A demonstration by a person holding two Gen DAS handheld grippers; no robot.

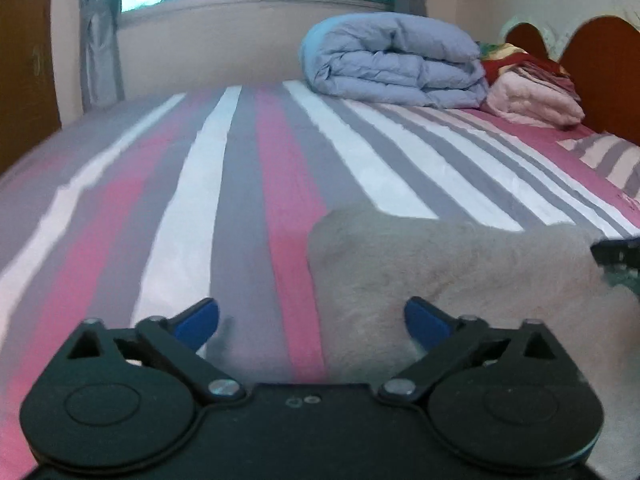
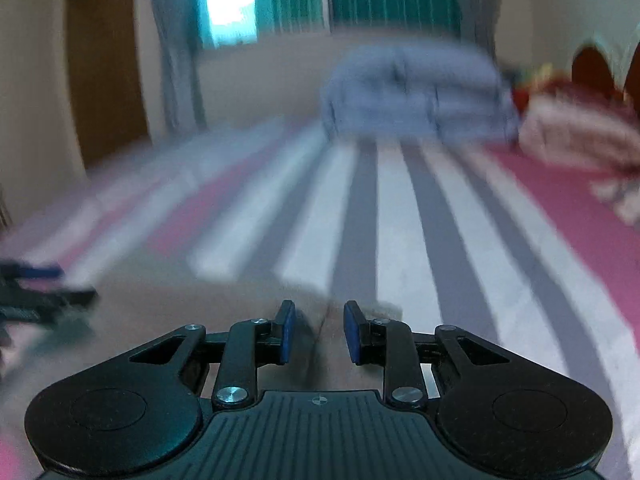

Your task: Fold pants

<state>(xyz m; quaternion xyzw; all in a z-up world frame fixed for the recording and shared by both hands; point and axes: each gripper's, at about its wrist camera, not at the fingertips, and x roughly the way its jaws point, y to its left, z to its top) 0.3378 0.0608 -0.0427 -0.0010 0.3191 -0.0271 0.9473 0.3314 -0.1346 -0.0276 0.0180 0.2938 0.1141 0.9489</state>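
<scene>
The left gripper (image 1: 311, 322) hangs low over the bed with its jaws spread wide and nothing between them. Its right blue pad sits against the near left part of the pants (image 1: 460, 280), a pale, fuzzy, cream-coloured garment lying flat on the striped bedsheet (image 1: 240, 200); its left pad is over bare sheet. So the cloth lies ahead and to the right of this gripper, and the garment's left edge runs away from the camera roughly between the pads.

The right gripper (image 2: 319, 330) is right over the same cloth. Its jaws stand partly apart with a narrow gap, and a dark crease or seam of the pants (image 2: 224, 300) runs up through that gap. Whether the pads touch fabric cannot be told through the motion blur.

The garment's long axis seems to run across, from one gripper to the other, though its full outline is cut off in both views. The right gripper looks better placed for a pinch; the left would need to shift right.

The left view shows the garment's far edge sharply, and the right gripper's tip at its right margin; the right view shows the crease.

Farther off, sharp only in the left view, lie a folded blue duvet (image 1: 394, 60), a stack of pink and red bedding (image 1: 532, 96) and the wooden headboard (image 1: 600, 52).
</scene>
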